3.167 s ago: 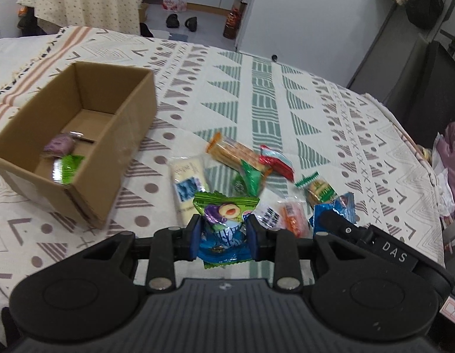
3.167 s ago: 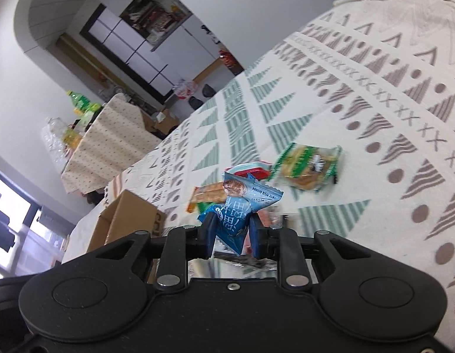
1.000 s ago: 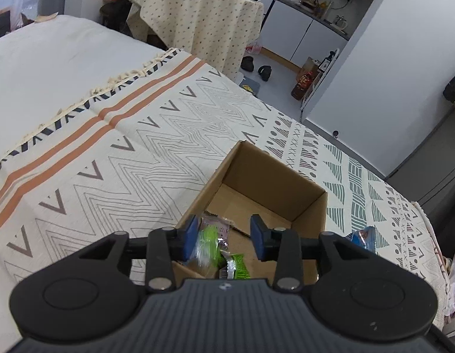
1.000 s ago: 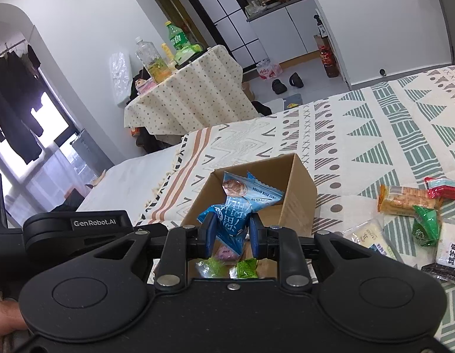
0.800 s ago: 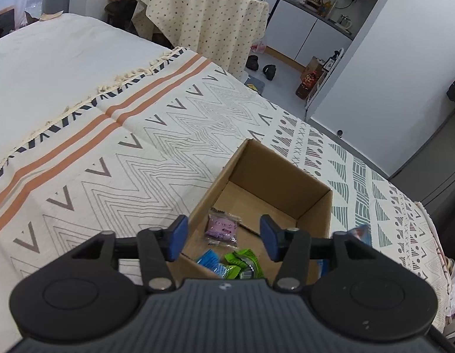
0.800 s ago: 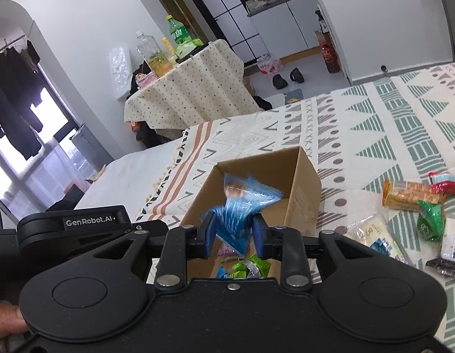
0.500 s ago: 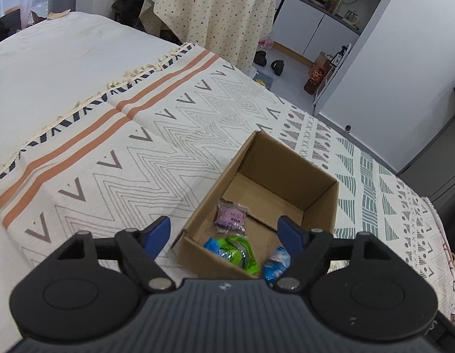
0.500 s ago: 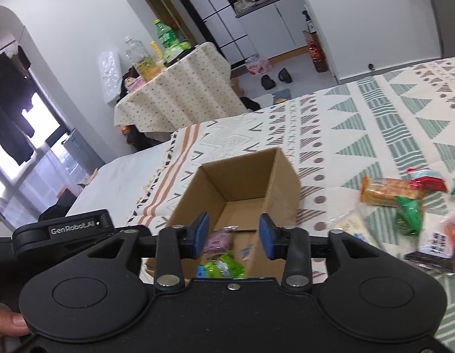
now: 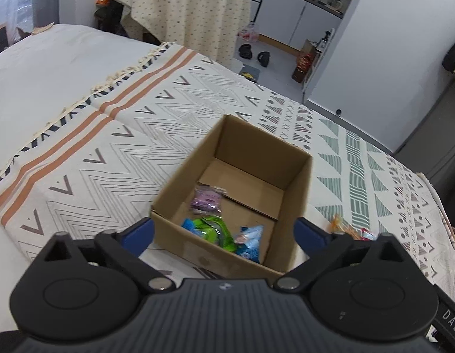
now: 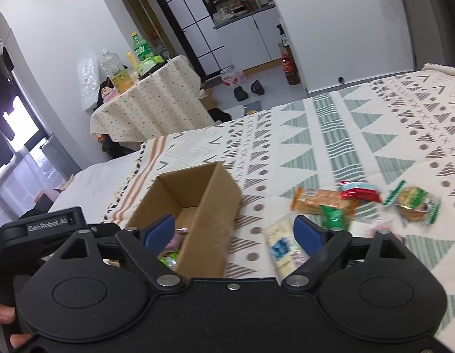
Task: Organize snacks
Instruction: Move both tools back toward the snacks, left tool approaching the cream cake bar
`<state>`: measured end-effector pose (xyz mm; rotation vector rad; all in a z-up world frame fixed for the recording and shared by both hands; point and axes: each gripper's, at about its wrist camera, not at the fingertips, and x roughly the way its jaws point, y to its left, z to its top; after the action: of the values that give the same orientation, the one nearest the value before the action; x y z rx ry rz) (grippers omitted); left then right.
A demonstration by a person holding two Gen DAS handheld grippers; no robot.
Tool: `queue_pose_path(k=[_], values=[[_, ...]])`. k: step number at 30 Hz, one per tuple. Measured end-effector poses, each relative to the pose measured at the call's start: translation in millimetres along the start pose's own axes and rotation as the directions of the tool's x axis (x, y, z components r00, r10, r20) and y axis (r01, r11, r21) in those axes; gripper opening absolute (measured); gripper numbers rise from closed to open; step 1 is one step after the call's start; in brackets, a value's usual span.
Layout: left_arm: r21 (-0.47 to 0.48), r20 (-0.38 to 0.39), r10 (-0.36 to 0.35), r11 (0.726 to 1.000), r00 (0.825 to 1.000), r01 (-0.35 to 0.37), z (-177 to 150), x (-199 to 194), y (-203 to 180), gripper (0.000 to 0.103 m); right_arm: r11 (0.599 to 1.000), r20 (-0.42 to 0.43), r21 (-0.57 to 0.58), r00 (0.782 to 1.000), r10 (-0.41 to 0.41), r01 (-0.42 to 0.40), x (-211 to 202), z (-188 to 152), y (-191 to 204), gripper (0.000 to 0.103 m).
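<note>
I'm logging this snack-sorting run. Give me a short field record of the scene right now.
left gripper: open, empty, above box
right gripper: open, empty
box: open cardboard, on patterned blanket
in box: purple packet, green packet, blue packet
outside box: orange cracker pack, red packet, white packet, others

Both packets dropped into the box (image 9: 298, 182) (fingers (image 9: 139, 231) now spread).

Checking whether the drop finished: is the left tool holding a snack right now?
No, the left tool is open with nothing between its fingers, and the snacks lie in the cardboard box.
</note>
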<state>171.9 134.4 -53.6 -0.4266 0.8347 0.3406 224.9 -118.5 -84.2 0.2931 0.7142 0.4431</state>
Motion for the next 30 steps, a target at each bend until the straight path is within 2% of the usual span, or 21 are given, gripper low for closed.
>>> queue_pose_path(k=[20,30], values=[[0.073,-0.022,-0.071,0.995,0.997,0.072,-28,-2,-69,0.103,0.995,0.017,0.059,0.996,-0.086,0.085,-32,2,-82,0.091],[0.117,-0.05,-0.078,0.99,0.996,0.083,-41,2,-102,0.103,0.99,0.021,0.092,0.994,-0.11,0.108,-46,2,-112,0.091]])
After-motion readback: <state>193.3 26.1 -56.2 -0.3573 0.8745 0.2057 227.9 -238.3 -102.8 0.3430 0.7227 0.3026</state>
